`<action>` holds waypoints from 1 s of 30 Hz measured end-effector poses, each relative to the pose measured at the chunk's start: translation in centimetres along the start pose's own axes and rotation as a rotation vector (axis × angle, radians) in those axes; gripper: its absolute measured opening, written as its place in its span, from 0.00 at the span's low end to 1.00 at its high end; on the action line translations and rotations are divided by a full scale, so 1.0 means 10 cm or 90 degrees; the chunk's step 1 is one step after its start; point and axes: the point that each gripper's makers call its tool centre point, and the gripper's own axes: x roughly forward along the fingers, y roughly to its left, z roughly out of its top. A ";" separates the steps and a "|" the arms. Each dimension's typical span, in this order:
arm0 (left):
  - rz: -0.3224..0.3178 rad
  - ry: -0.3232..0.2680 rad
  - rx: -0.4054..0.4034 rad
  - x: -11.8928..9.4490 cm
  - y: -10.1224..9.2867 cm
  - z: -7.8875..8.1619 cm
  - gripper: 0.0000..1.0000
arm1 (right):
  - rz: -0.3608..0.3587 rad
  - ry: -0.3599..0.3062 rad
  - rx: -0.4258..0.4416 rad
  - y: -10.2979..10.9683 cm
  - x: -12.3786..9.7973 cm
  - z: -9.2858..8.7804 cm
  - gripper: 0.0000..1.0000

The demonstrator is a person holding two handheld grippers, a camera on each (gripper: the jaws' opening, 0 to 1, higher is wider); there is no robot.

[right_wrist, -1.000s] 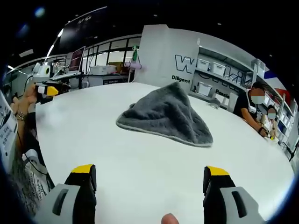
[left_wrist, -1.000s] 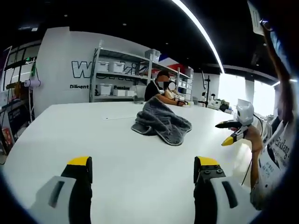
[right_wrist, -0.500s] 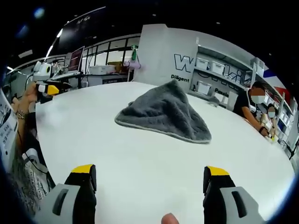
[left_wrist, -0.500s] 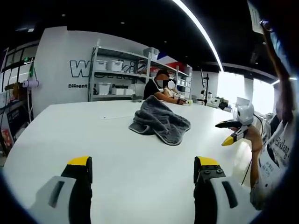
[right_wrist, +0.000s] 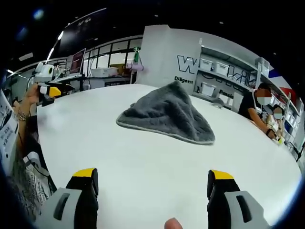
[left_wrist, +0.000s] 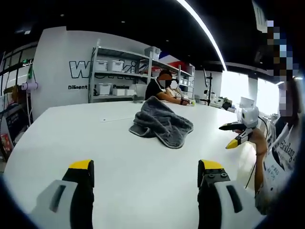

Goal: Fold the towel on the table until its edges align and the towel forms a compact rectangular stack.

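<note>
In the left gripper view, the left gripper (left_wrist: pixel 145 174) sits at the bottom of the frame with its yellow-tipped jaws wide apart and nothing between them. Past it is the bare white counter (left_wrist: pixel 95 143). The grey towel (left_wrist: pixel 161 123) lies in a crumpled heap near the middle of the frame, a bit to the right. At the right edge, the right gripper (left_wrist: pixel 236 136) is held up over the counter's rim, well apart from the towel.

In the right gripper view, the right gripper (right_wrist: pixel 152 183) is at the bottom, jaws wide apart and empty. The towel (right_wrist: pixel 167 113) lies heaped in the upper middle. The left gripper (right_wrist: pixel 49 90) shows at the far left. Two people (right_wrist: pixel 259 109) sit at the far right.
</note>
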 end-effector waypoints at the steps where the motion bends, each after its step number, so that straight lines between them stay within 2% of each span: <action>1: 0.001 0.001 0.001 0.01 0.00 0.00 0.94 | 0.000 0.001 0.001 0.00 0.00 -0.01 0.99; 9: -0.003 0.008 0.011 0.12 -0.02 0.06 0.94 | -0.007 0.002 0.010 -0.07 -0.06 -0.06 0.99; 15: -0.031 0.024 0.022 0.31 -0.06 0.10 0.94 | -0.023 0.001 0.016 -0.15 -0.14 -0.10 0.99; 16: -0.036 0.030 0.026 0.35 -0.07 0.11 0.94 | -0.024 0.001 0.017 -0.15 -0.15 -0.11 0.99; 21: -0.056 0.106 0.092 0.57 -0.06 0.05 0.94 | -0.033 0.001 0.026 -0.20 -0.18 -0.18 0.99; 25: -0.063 0.109 0.109 0.70 -0.07 0.16 0.93 | -0.034 0.004 0.023 -0.22 -0.20 -0.21 0.99; 30: -0.113 0.112 0.124 0.91 -0.19 0.27 0.87 | -0.029 -0.005 0.032 -0.25 -0.22 -0.22 0.99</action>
